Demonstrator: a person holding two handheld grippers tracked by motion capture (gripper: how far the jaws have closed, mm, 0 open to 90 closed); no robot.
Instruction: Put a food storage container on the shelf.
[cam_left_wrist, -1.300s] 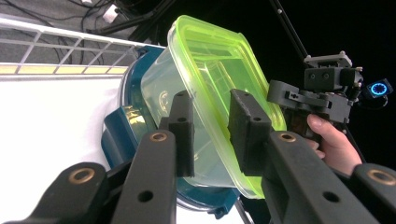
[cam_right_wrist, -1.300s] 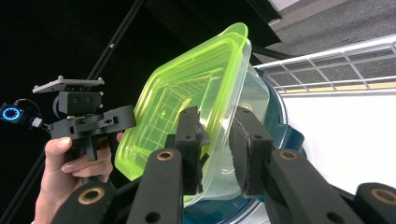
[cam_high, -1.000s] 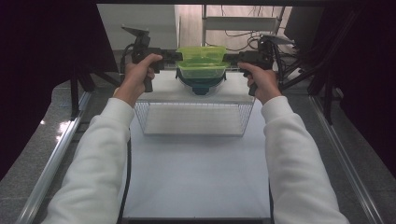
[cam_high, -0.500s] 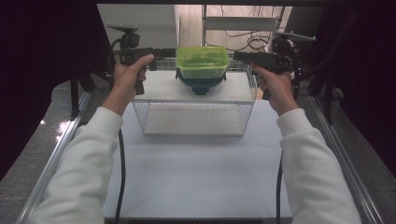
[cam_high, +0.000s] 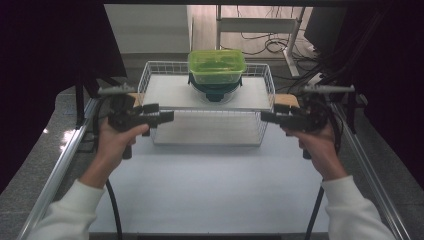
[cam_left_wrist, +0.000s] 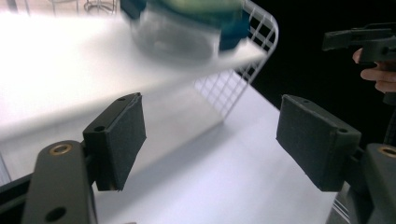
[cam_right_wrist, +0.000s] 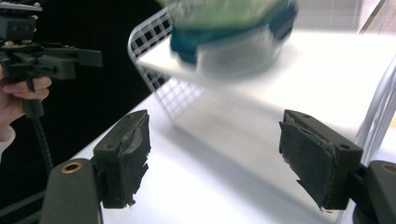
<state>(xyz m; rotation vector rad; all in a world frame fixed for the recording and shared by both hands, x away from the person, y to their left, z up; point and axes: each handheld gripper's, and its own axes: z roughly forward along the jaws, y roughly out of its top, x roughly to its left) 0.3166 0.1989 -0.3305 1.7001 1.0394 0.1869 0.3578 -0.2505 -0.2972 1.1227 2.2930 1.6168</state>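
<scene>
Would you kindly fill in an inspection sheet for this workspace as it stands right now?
Surface: white table, bare in front.
Job's things: green-lidded container stacked on a blue-lidded clear container, on the top shelf of the wire rack.
Clutter: nothing seen.
Grippers: left gripper and right gripper both open, nothing between the jaws, which have just been opening; each beside the rack.
Cables: one black cable from each gripper; more on the floor behind.
Surroundings: dark curtains at both sides.
</scene>
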